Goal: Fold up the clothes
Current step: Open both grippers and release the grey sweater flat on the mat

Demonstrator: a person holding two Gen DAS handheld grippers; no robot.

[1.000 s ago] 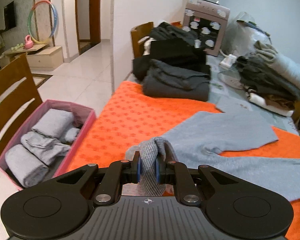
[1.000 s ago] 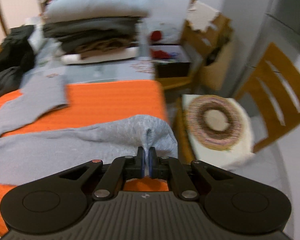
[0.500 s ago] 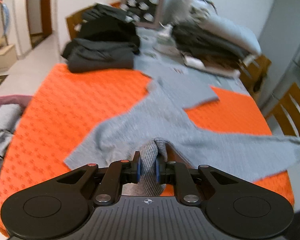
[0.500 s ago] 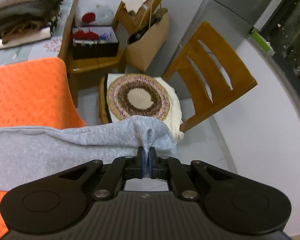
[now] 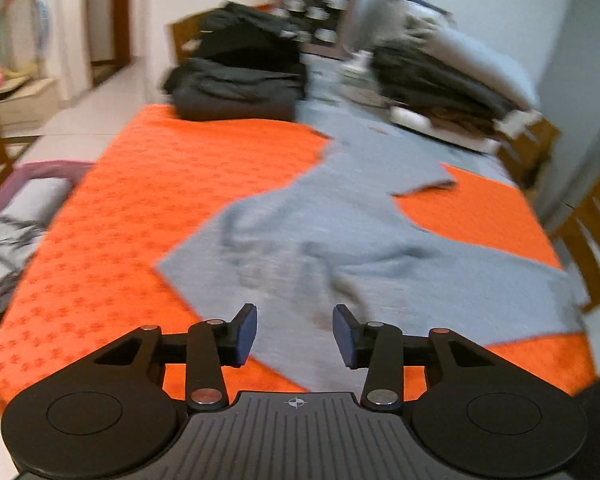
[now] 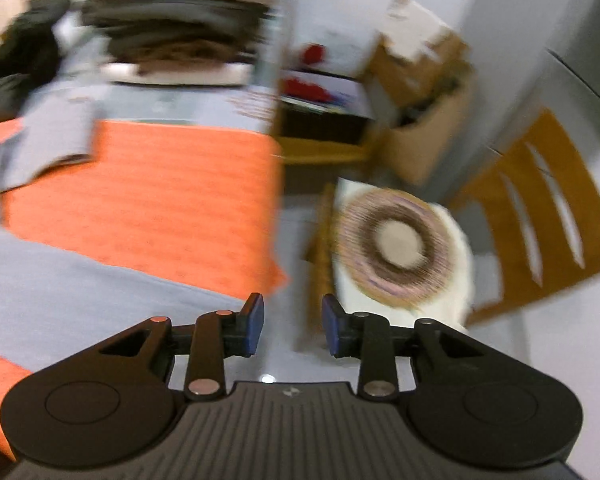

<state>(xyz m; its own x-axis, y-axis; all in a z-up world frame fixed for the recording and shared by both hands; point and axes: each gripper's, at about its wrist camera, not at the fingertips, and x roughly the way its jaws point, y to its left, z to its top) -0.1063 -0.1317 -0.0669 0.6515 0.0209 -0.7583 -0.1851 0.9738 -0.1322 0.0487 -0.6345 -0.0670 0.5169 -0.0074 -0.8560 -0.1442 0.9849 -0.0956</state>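
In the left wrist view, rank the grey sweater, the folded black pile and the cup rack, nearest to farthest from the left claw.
1. Grey sweater, spread just ahead of the open left claw.
2. Folded black pile, far left on the table.
3. Cup rack, behind it by the wall.

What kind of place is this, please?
Probably a home dining room used for laundry: an orange patterned table cover under a spread grey sweater, stacks of folded dark clothes, and a wooden slatted chair.

We see the stacked dark folded clothes [image 6: 172,36] only as motion smear; the pink fabric storage box [image 5: 20,208] is cut by the frame's left edge, contents blurred.
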